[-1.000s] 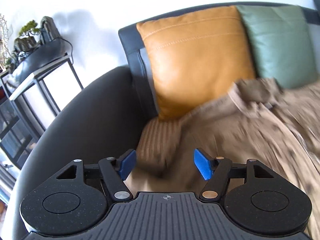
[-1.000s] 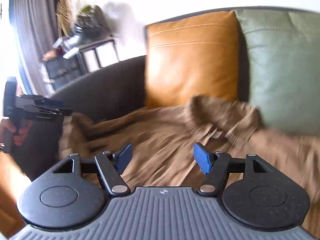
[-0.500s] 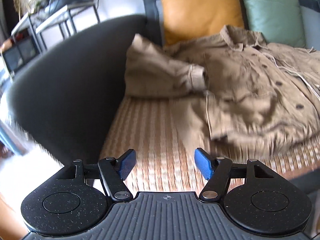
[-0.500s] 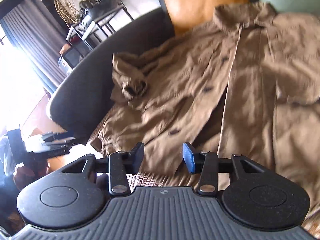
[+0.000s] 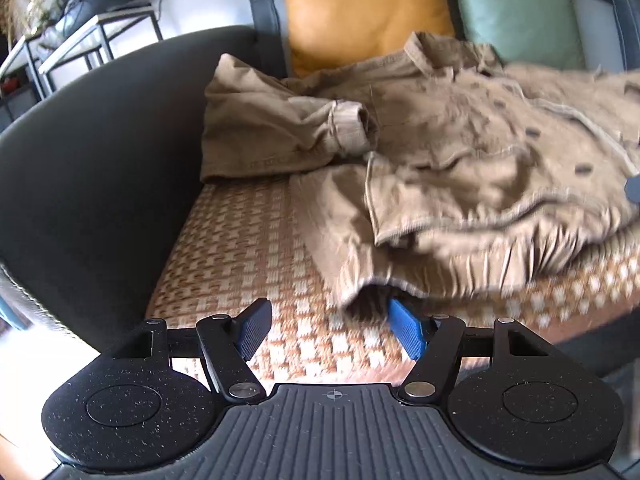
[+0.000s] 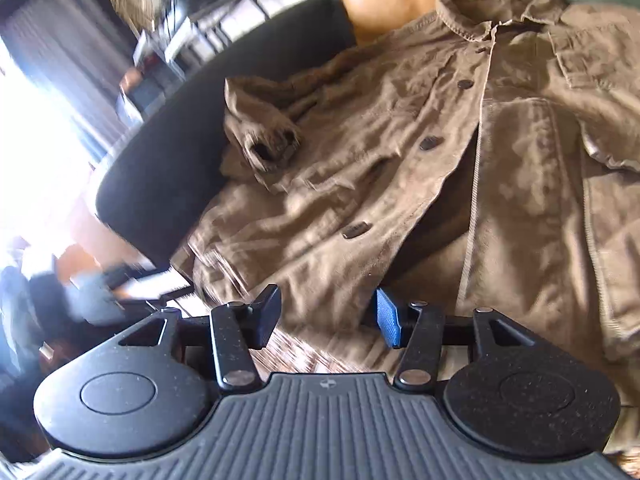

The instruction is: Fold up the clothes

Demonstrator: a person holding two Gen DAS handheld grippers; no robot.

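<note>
A tan button-up jacket (image 5: 460, 148) lies spread on the sofa's woven seat mat (image 5: 248, 240), collar toward the cushions. Its left sleeve (image 5: 280, 128) is bunched against the armrest. My left gripper (image 5: 330, 320) is open, low over the mat at the front edge. The jacket's hem corner (image 5: 360, 288) lies just ahead of its right finger. In the right wrist view the jacket (image 6: 400, 160) shows its button row, and my right gripper (image 6: 326, 316) hovers over the front hem with its jaws opening. Fabric lies under and between the fingers, and the pads do not press it.
An orange cushion (image 5: 360, 12) and a green cushion (image 5: 516, 8) lean on the sofa back. The black armrest (image 5: 100, 160) bounds the seat on the left. A side table with plants (image 5: 88, 12) stands beyond it. A bright window with a curtain (image 6: 48, 92) is at the left.
Both grippers have drawn back from the cushions and sunk toward the jacket's front hem. The right jaws narrowed, then widened somewhat. The left jaws kept their width.
</note>
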